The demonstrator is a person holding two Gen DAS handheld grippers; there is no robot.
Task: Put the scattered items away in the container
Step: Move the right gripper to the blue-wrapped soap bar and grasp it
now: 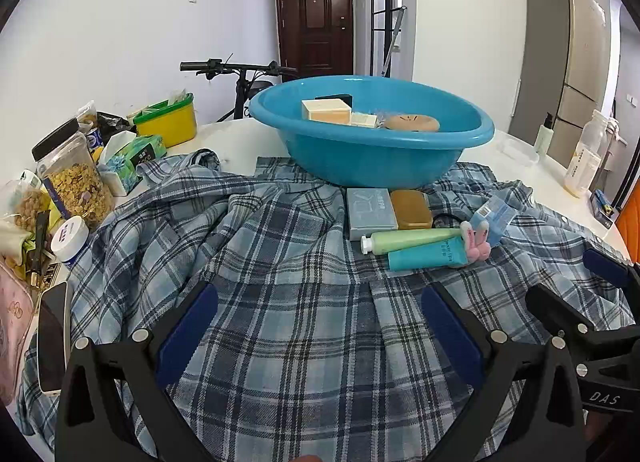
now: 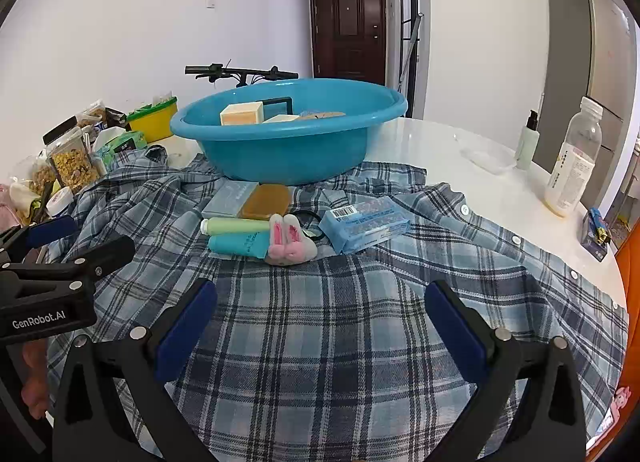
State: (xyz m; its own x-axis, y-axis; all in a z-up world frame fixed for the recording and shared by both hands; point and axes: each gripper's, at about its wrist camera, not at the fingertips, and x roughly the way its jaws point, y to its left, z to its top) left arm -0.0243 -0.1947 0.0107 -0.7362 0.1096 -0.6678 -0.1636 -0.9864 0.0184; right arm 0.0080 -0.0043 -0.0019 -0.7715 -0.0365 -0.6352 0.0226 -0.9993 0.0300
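Note:
A blue basin (image 1: 372, 154) (image 2: 288, 150) stands on a plaid shirt (image 1: 280, 302) (image 2: 340, 322) and holds a cream box (image 1: 326, 110), other boxes and a round brown item (image 1: 412, 122). In front of it lie a grey box (image 1: 370, 214) (image 2: 230, 198), an amber soap (image 1: 410, 209) (image 2: 266, 202), a green tube (image 1: 412, 240) (image 2: 236, 226), a teal tube (image 1: 426, 256) (image 2: 238, 244), a pink bunny toy (image 1: 478, 242) (image 2: 290, 242) and a blue packet (image 1: 494, 218) (image 2: 366, 222). My left gripper (image 1: 318, 314) is open and empty, short of the items. My right gripper (image 2: 320, 310) is open and empty too.
Snack jars (image 1: 74, 182), a tissue pack (image 1: 132, 158), a yellow tub (image 1: 168, 122) and a phone (image 1: 52, 338) crowd the left of the white table (image 2: 460, 146). Bottles (image 2: 572, 166) and a clear lid (image 2: 486, 156) stand at the right. A bicycle stands behind.

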